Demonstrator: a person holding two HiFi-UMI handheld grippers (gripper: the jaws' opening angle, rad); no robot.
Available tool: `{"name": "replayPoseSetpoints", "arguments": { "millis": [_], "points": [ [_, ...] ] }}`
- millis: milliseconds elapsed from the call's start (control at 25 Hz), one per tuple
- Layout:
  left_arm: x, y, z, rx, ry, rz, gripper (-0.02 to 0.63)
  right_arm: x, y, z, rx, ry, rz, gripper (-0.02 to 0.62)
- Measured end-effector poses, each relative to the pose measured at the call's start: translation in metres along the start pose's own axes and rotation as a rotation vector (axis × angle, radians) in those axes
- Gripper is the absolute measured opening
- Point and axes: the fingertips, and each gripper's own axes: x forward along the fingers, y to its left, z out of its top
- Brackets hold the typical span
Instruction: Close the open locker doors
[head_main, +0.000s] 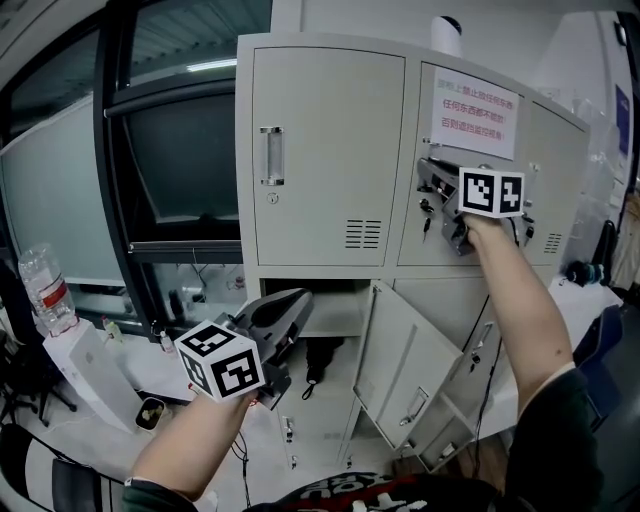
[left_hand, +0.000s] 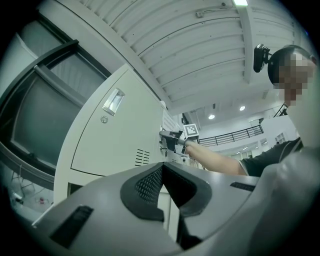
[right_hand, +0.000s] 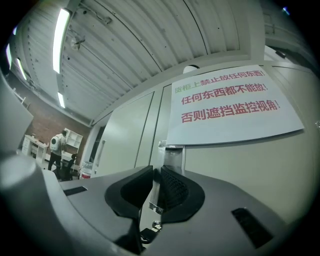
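A water bottle (head_main: 45, 290) stands on a cluttered white surface (head_main: 100, 370) at far left, below a dark window (head_main: 180, 150). The left gripper (head_main: 292, 305), jaws pressed together on nothing, hangs before the grey locker (head_main: 320, 90), whose lower doors (head_main: 400, 365) stand open. The right gripper (head_main: 440, 195) pinches the upper right door's handle (right_hand: 171, 162), under a paper notice (head_main: 476, 112). Only the right gripper view shows a distant person (right_hand: 56, 146); only the left gripper view shows a railed balcony (left_hand: 240, 136).

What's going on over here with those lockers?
A person works at a grey locker cabinet with a gripper in each hand. The right gripper is clamped on the handle of the upper right door. The left gripper, shut and empty, is near an open lower compartment; beside it a lower door stands open.
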Motion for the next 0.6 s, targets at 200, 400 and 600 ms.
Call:
{"name": "replayPoseSetpoints", "arguments": {
  "millis": [200, 400, 600],
  "points": [
    [-0.004, 0.007, -0.002, -0.006, 0.005, 0.009, 0.008, 0.0, -0.001, 0.001, -0.003, -0.013, -0.005, 0.067],
    [-0.002, 0.006, -0.007, -0.014, 0.014, 0.007, 0.008, 0.001, -0.001, 0.001, -0.011, -0.032, -0.027, 0.069],
    [-0.002, 0.005, -0.011, -0.026, 0.024, 0.008, 0.008, -0.006, -0.005, -0.001, -0.03, -0.051, -0.096, 0.072]
  ]
}}
